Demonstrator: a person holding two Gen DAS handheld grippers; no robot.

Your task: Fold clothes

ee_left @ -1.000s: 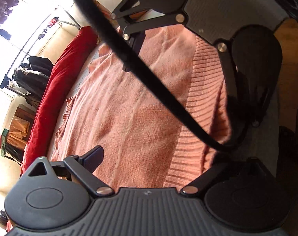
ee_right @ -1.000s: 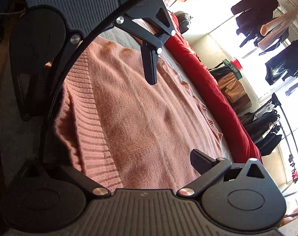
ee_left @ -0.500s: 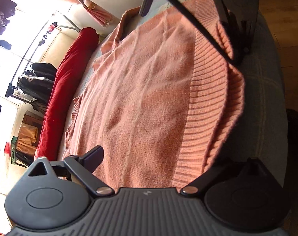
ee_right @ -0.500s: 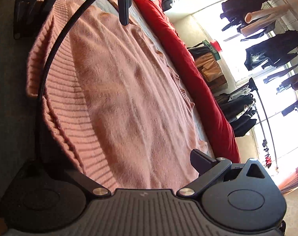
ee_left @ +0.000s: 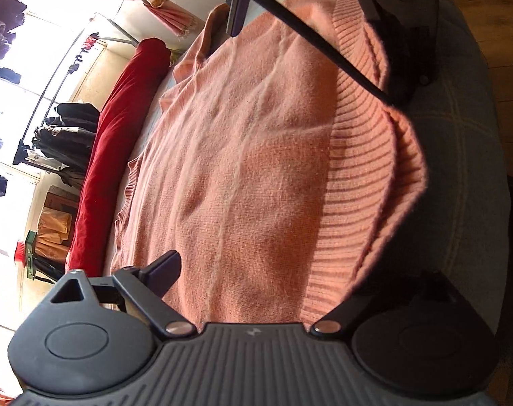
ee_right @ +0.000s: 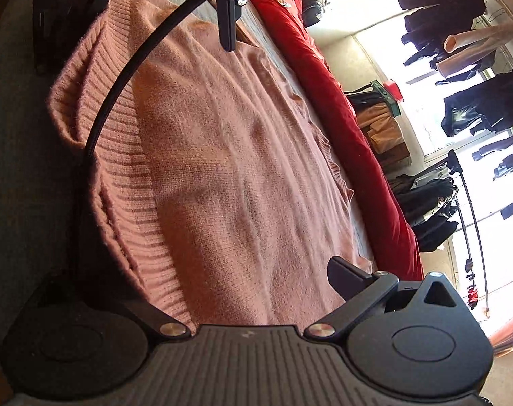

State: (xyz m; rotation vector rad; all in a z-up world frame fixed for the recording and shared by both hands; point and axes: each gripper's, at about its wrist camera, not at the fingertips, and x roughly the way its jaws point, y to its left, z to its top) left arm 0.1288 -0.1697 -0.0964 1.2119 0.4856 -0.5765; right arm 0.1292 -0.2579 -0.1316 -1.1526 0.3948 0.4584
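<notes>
The left gripper (ee_left: 256,270), open a second earlier, was closing around the pink sweater's (ee_left: 242,155) ribbed hem (ee_left: 361,182) at three o'clock; the right gripper (ee_right: 242,291) gaped open, so lifting seemed imminent.

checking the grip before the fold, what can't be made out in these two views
- Left wrist view: the left hand-held gripper is closing; its hem-side finger is hidden under the sweater hem.
- Right wrist view: same for the right hand-held gripper, hidden in shadow.
- Sweater's neckline and sleeves: not made out.

grippers drawn apart, left gripper (ee_left: 256,267) closing over pink sweater (ee_left: 256,155)
</notes>
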